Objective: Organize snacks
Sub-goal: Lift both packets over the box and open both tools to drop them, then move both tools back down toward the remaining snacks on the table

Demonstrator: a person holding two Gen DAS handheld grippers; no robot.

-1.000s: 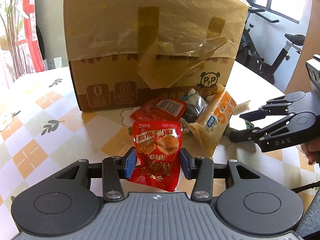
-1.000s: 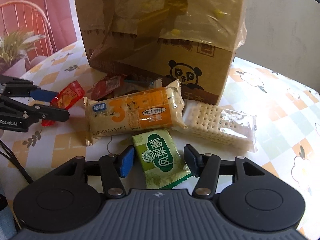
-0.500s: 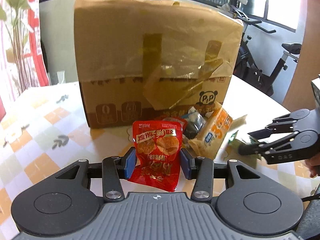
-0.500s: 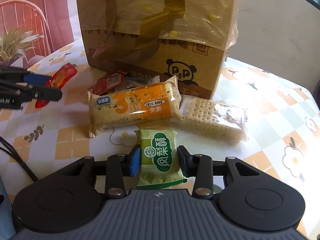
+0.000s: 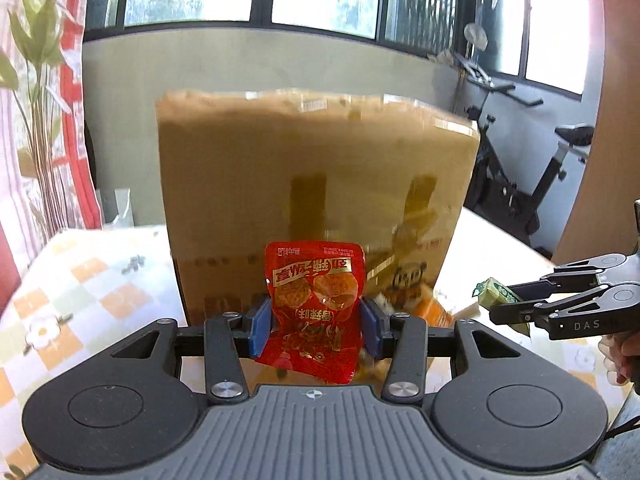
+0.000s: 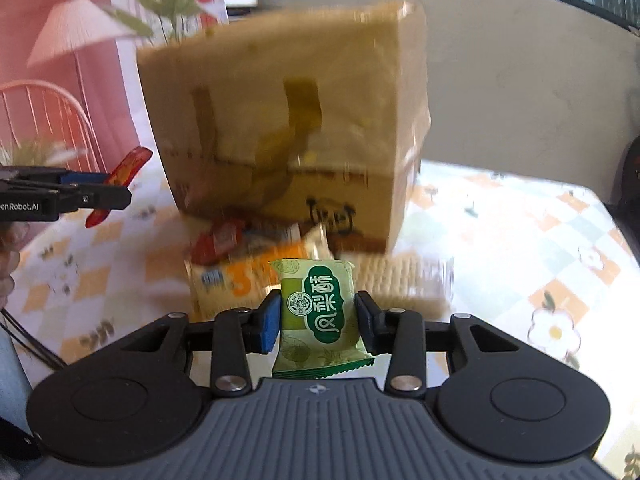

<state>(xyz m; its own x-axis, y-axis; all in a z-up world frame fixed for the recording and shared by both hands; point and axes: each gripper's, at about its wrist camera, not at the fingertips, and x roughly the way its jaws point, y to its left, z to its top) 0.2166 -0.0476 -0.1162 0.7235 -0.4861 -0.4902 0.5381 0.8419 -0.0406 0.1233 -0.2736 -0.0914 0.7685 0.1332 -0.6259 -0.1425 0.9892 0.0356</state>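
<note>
My left gripper [image 5: 314, 322] is shut on a red snack pouch [image 5: 316, 304], held upright above the table in front of the tall cardboard box [image 5: 316, 184]. My right gripper [image 6: 316, 322] is shut on a green pastry packet [image 6: 318, 312], also lifted off the table. In the left wrist view the right gripper [image 5: 508, 306] shows at the right edge with the green packet [image 5: 496, 294] in its tips. The right wrist view has the left gripper [image 6: 112, 190] at the left with the red pouch [image 6: 124, 172] edge-on.
At the foot of the cardboard box [image 6: 288, 128] lie an orange-and-white bread packet [image 6: 240, 280], a red packet [image 6: 216, 240] and a clear cracker pack [image 6: 408, 280], all blurred. The checked tablecloth [image 6: 520, 240] spreads right. An exercise bike [image 5: 540, 184] stands beyond the table.
The right gripper closed on the green packet and lifted it. Both grippers rose with their packets, so the box now shows lower and farther in both views.
</note>
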